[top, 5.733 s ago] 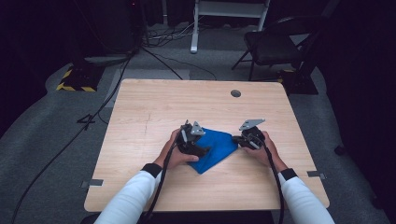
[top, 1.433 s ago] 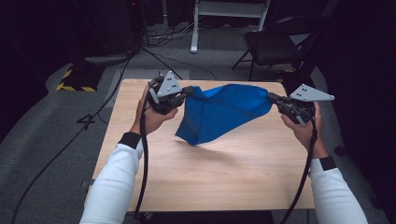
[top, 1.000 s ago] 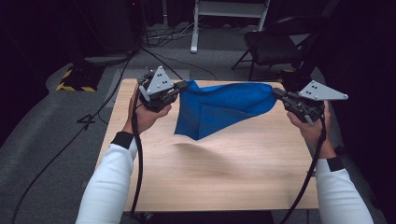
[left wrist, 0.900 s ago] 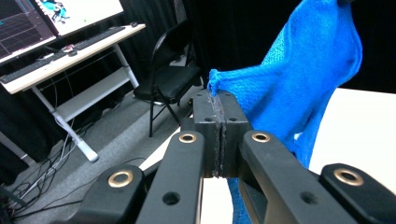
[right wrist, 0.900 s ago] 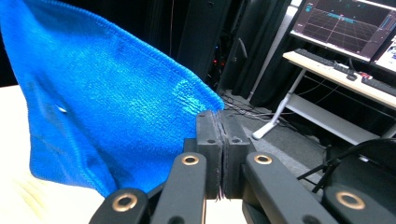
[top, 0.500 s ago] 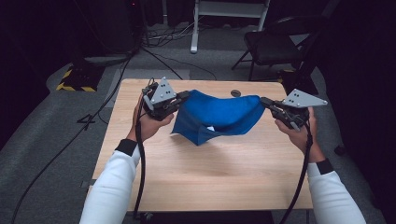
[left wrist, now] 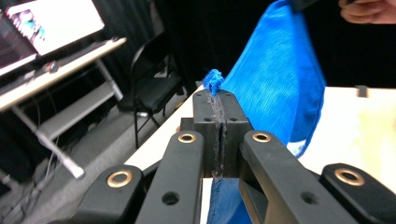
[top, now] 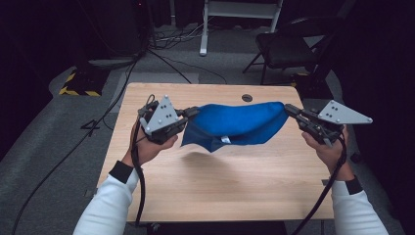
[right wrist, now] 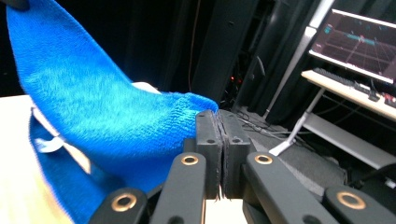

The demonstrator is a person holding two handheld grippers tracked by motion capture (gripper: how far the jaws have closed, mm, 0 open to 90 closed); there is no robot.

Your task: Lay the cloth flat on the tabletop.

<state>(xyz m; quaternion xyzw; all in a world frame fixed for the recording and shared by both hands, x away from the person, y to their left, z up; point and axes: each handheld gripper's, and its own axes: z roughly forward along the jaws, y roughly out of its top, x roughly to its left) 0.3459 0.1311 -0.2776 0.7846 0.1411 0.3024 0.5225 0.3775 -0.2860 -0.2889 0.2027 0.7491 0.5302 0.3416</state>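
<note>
Wooden table under blue towel; left gripper, right gripper fingers clamp its corners; white tag visible.

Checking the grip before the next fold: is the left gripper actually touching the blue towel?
Touching. In the left gripper view, the left gripper has its jaws shut on a corner of the blue towel, a tuft poking out above them.
</note>
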